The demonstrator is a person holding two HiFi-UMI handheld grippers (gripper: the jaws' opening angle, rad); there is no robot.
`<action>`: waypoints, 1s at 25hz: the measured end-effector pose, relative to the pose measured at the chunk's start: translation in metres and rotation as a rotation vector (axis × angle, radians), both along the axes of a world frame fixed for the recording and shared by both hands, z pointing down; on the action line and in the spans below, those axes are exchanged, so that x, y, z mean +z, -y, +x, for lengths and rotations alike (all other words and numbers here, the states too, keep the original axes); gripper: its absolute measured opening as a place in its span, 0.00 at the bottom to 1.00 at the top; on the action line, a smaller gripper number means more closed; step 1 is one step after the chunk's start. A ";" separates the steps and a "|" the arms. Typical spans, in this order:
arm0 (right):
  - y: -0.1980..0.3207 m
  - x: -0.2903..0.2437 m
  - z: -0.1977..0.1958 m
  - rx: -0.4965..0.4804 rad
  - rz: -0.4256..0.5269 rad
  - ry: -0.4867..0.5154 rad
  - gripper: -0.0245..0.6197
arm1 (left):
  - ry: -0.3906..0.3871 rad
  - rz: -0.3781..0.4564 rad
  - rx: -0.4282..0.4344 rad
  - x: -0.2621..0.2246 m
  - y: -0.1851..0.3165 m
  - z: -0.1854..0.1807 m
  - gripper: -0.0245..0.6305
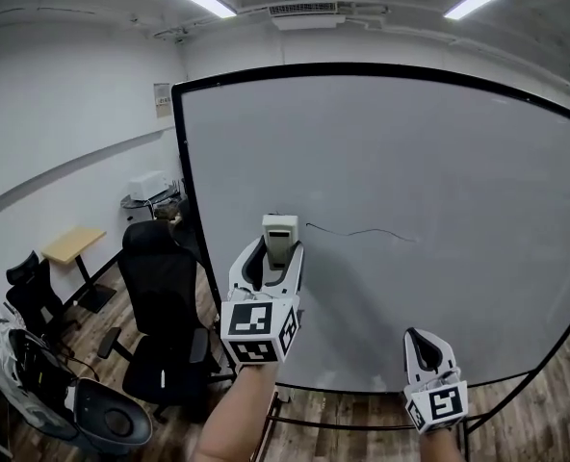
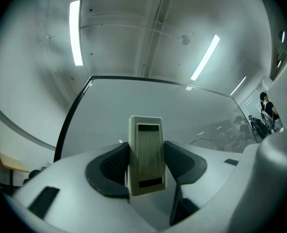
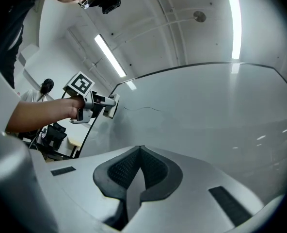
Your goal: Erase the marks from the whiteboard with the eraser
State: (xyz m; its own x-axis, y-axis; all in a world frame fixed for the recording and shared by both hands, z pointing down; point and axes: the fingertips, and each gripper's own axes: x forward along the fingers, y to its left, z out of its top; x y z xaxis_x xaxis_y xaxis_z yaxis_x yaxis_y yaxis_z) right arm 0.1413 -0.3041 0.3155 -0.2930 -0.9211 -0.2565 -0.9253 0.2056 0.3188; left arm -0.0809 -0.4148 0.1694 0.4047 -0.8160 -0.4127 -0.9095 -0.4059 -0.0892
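Left gripper (image 1: 277, 258) is up high and forward, jaws clamped on the eraser (image 1: 280, 234). Right gripper (image 1: 423, 345) sits lower, jaws pressed together, nothing between them.

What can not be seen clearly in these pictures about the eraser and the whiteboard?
- Head view: whether the eraser touches the whiteboard; its own body hides the wiping face.
- Head view: the whiteboard's right side, cut off by the picture edge.
- Left gripper view: the mark, too faint to trace.

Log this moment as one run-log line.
left tongs: shut on eraser | right tongs: shut, empty | whiteboard: black line present, right of eraser
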 end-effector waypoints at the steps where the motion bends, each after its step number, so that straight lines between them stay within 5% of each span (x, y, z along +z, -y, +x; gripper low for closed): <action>1: 0.001 -0.004 0.000 -0.013 -0.004 -0.005 0.07 | -0.008 0.001 -0.013 -0.006 0.003 0.000 0.41; 25: 0.008 0.016 -0.015 -0.204 0.001 -0.009 0.07 | -0.061 -0.033 -0.163 -0.005 0.022 0.014 0.41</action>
